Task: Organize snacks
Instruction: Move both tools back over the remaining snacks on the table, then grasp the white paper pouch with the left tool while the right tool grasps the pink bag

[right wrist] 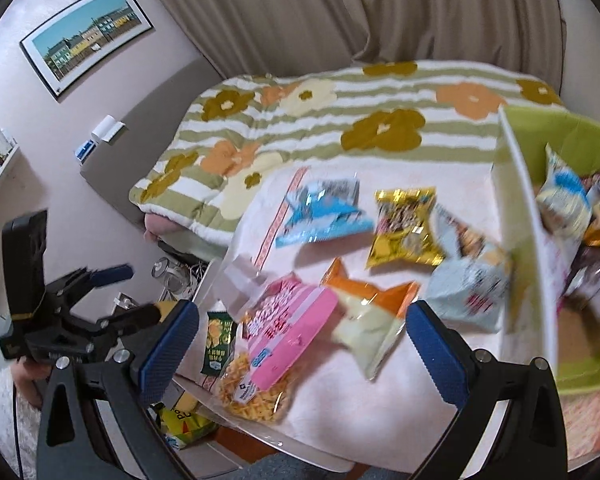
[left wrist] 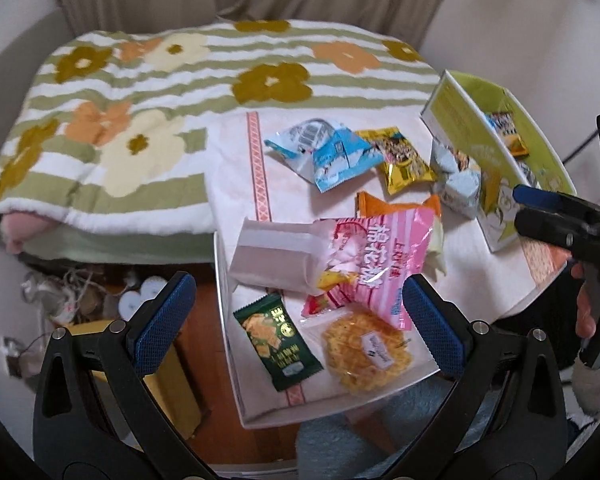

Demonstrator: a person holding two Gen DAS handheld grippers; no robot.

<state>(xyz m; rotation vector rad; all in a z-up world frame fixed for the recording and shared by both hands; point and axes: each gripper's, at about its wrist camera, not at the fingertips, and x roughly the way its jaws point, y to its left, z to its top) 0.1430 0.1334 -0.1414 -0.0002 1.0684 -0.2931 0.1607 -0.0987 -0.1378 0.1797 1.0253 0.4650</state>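
Snack packets point(left wrist: 340, 264) crowd table middle; green box point(right wrist: 540, 248) walls right.

Left gripper point(left wrist: 296, 312): black plastic frame, triangular cut-outs, silver screws at pivots; blue cross-hatched pads point(left wrist: 432, 324) fitted to fingers. Right gripper point(right wrist: 302, 340): same build, blue textured pads point(right wrist: 168, 344), silver screws noted. White fluffy sleeve point(left wrist: 596, 384) worn at right; similar white sleeve point(right wrist: 4, 412) seen at left.

Beige curtains point(right wrist: 340, 12), flowered striped blanket point(left wrist: 180, 92), framed picture point(right wrist: 86, 34) on pale wall.
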